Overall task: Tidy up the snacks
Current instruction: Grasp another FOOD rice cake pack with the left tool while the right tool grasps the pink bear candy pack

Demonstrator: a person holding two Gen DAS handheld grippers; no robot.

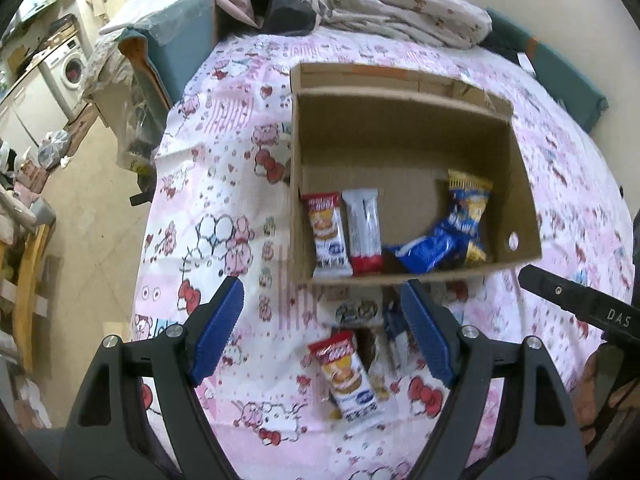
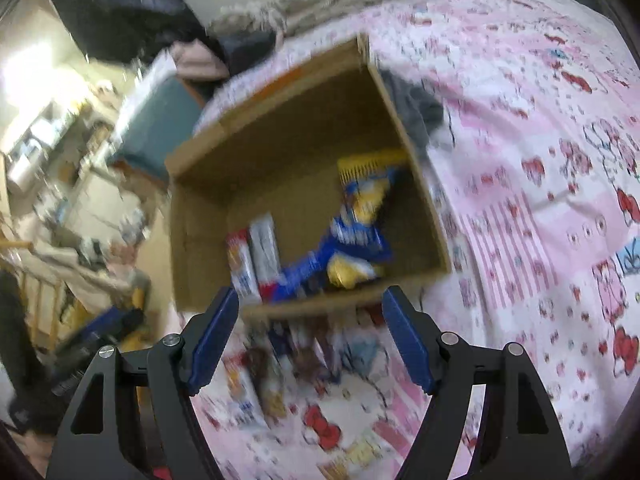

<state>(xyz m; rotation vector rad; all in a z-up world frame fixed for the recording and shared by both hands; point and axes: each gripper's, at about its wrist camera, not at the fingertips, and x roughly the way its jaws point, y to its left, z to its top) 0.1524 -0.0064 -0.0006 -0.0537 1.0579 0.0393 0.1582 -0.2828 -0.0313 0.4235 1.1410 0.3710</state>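
1. I am holding my left hand-held gripper (image 1: 322, 334) wide and empty over the loose snacks (image 1: 352, 372) lying on the bed (image 1: 224, 184) just in front of the cardboard box (image 1: 520, 216).
2. I am keeping my right hand-held gripper (image 2: 310, 334) wide and empty too.
3. I am judging it best to straddle one packet across its narrow width.

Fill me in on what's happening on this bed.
A person with a gripper in each hand is sorting snack packets into a cardboard box on the pink sheet. Four packets already lie in the box, among them a red-and-white biscuit pack and a blue-and-yellow bag. Both the left gripper and the right gripper are open and empty, above loose packets in front of the box.
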